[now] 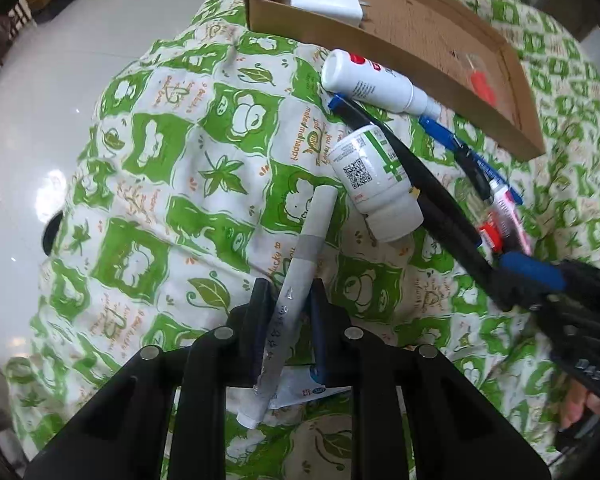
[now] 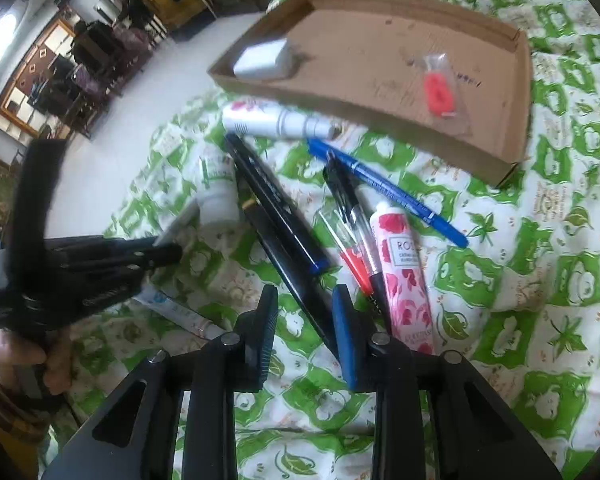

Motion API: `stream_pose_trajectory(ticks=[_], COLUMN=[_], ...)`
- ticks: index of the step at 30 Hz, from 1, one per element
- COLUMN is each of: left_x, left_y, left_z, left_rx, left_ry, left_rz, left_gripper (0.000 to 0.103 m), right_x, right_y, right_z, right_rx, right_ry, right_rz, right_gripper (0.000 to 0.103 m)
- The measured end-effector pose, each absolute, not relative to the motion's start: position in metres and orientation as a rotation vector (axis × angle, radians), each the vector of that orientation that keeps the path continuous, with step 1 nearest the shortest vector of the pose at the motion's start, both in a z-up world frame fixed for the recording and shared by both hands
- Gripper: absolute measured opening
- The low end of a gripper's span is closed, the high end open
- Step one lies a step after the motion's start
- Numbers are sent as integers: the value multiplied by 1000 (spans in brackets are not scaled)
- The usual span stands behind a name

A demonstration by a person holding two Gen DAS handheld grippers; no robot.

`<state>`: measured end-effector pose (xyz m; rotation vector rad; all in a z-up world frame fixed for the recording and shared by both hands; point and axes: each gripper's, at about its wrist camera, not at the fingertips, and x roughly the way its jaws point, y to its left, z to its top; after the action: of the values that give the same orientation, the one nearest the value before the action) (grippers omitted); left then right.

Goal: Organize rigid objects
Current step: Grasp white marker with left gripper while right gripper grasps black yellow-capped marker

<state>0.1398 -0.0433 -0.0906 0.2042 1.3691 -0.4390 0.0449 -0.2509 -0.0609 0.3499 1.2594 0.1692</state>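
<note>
A tube is held, a long black stick is next

The thin white tube [image 1: 300,276] is pinched mid-body by the left claw [image 1: 287,300] above the bed. The right claw [image 2: 306,312] is open around the stiff, light black stick [image 2: 276,216], best gripped mid-length.

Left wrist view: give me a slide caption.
Left gripper clamps a silver tube above the green-print cloth; cardboard tray waits beyond.

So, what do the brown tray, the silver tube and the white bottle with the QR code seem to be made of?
Shallow brown tray: apparently cardboard, matte, with a raw cut edge. Slim silver tube between the left gripper fingers: probably soft metal or laminate, dull sheen, with a crimped, stamped end. Small white bottle with QR code: likely plastic, smooth with slight gloss, under a printed label.
</note>
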Motion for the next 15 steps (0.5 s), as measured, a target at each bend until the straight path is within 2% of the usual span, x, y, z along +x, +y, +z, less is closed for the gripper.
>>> stream_pose_trajectory(ticks=[2,5,15], left_x=[142,142,145], left_y=[-41,-45,-57], left_z=[-93,-100,-110], left_rx=[202,254,246], left_ry=[1381,1396,1395], left_rz=[-438,-432,-422], left_gripper=[17,17,19], right_x=[52,61,77], right_y=[-246,-236,-218], right_z=[-68,-78,-95], right_rx=[327,260,149], right_ry=[1286,1322,1355], right_rz=[178,185,214], right_gripper=[25,19,21])
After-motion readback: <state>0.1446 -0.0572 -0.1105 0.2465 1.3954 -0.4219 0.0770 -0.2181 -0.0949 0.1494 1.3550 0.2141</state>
